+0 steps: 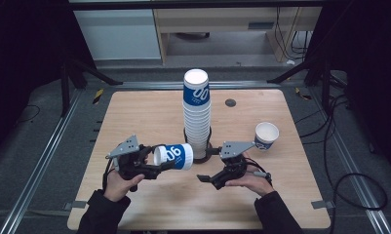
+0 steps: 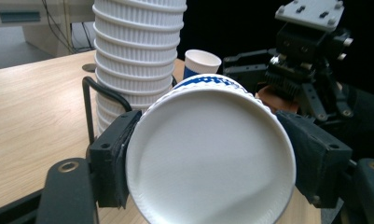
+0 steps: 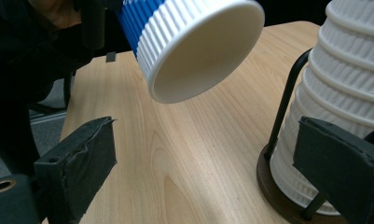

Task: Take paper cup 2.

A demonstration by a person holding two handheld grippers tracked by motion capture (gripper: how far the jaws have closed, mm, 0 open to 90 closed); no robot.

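Left gripper is gripping a blue-and-white ribbed paper cup on its side; right gripper is standing released with nothing between its jaws.

Detail: in the left gripper view the cup's white base is facing the camera, both black pads pressing its flanks, held clear above the wooden table. Cup is lying level, just left of the tall cup stack, which is sitting in a dark wire holder at table centre. In the right gripper view the held cup's open mouth is hanging above and beyond the parted jaws, apart from them; the stack is standing just beside the right-hand jaw. A single upright cup is standing on the table, well right of the stack.
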